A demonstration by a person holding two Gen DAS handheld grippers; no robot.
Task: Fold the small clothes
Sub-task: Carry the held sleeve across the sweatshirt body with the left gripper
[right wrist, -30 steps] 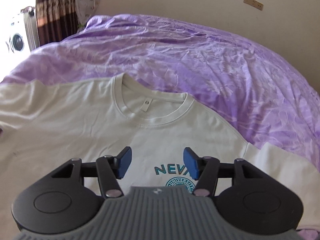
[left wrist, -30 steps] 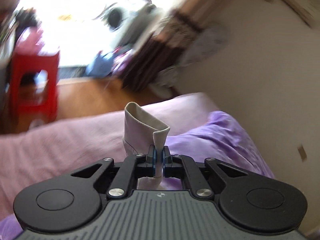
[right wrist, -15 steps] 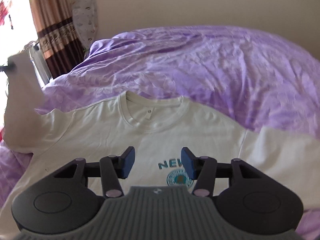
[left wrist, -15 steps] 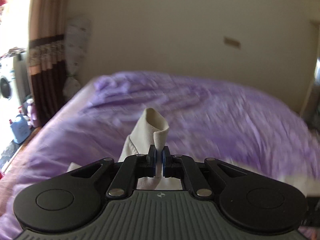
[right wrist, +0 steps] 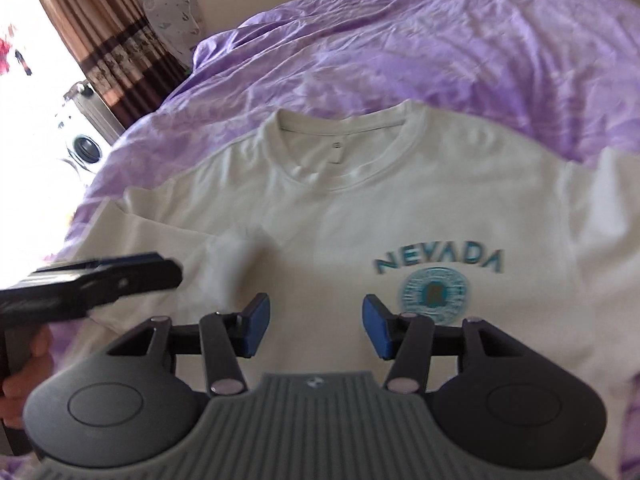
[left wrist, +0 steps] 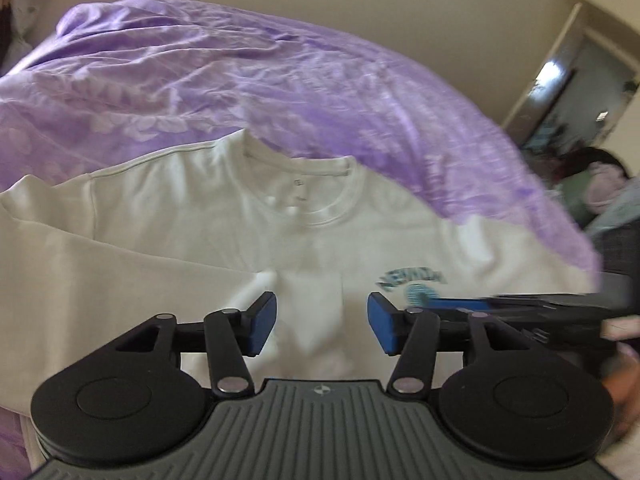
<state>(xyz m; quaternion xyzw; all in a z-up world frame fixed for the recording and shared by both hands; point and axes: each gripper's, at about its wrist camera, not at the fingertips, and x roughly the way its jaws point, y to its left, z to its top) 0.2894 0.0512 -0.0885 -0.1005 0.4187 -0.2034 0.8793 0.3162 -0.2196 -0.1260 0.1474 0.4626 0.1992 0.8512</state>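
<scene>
Both tongs apart and empty above a cream T-shirt on your bed.

Your left tongs [left wrist: 322,322] have just been opening, nothing between them; the sleeve [left wrist: 120,280] now lies folded across the T-shirt [right wrist: 360,216] at their 10 o'clock. Your right tongs [right wrist: 316,326] hover apart, the NEVADA print [right wrist: 438,262] at 1 o'clock. One sleeve looks done; the other sleeve and body folds remain, on the purple bed cover [right wrist: 440,52].

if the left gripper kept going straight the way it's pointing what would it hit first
Most likely the white t-shirt, at the folded-over sleeve cuff lying on its chest just ahead of the open left gripper. Nothing stands between them, though depth is hard to judge. Its jaws have just opened, with nothing between them.
</scene>
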